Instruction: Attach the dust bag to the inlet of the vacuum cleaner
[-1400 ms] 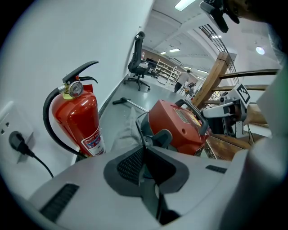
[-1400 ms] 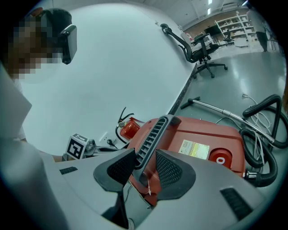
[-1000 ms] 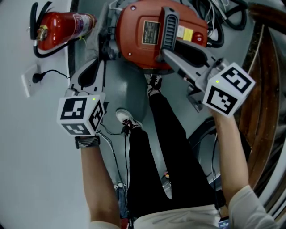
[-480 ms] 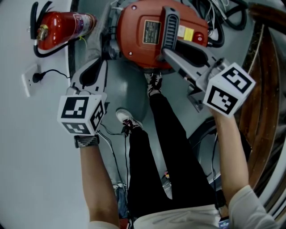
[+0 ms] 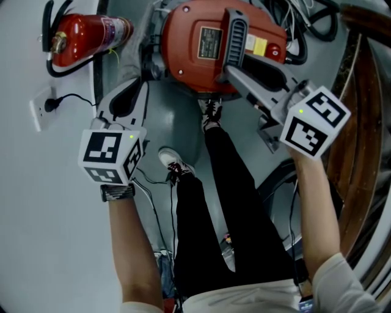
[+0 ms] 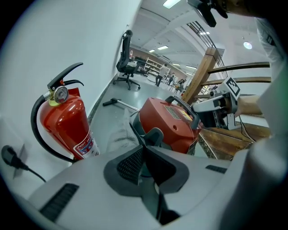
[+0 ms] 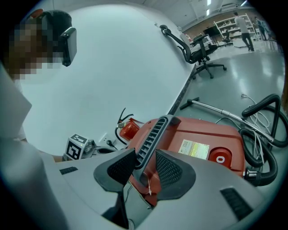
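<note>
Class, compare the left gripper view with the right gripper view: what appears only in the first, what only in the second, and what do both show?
Only the left gripper view shows the grey dust bag on the floor and the right gripper at the vacuum cleaner. Only the right gripper view shows the black hose and the left gripper. Both show the red vacuum cleaner with its black handle, the fire extinguisher and an office chair.

A white wall (image 6: 54, 36) meets a glossy grey floor (image 6: 112, 95); a black office chair (image 6: 127, 60) stands beside it, under ceiling lights (image 6: 173, 3).
</note>
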Tool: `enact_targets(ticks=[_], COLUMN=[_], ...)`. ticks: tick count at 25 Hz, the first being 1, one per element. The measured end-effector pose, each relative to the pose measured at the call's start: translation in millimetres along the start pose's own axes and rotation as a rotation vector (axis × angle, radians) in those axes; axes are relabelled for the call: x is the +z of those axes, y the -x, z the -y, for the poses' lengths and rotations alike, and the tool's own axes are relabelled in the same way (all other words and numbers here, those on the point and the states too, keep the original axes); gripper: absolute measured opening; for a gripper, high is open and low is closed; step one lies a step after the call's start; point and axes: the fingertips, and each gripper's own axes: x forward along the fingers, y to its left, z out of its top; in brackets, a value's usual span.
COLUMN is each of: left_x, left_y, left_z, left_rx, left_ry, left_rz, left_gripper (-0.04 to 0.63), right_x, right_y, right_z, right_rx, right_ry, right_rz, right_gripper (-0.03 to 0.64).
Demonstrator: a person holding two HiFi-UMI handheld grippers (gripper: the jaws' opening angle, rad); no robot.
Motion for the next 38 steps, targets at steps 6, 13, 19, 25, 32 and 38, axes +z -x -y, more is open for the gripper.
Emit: enact_targets(ticks=[6,13,19,25,32,38], left_x=[0,13,11,8,10,11], left_y=[4,8,-3,-5,-3,-3], left_z=[-5,-6,-6,-10,-13,-13], left_rx=[0.116,0.177,0.143,0.182,0.134,0.084], left_ry=[-0.075,-0.137,-0.135,-0.115,-0.073,0.030], left_rz=[0.029,0.076,0.030,0.010,0.025,0.041], left_gripper=[0.038,0.066,0.077,0.056,0.025,0.023], right_x=[-3,-1,-2,-2,-3,-2], right_y=[0,2,2,1,2,1], right_z=[1,3,3,3,3,2], right_rx=[-0.003,-0.013,-0.014,-0.008,-0.005,-0.001], right_ry=[0.028,-0.018,-0.013,-0.012,-0.030,-0.015], right_rz=[-0.035,-0.003,-0.008,-0.012,0.002,0.003], right_gripper=[0.147,0.147,0.149,0.149,0.149,0.149])
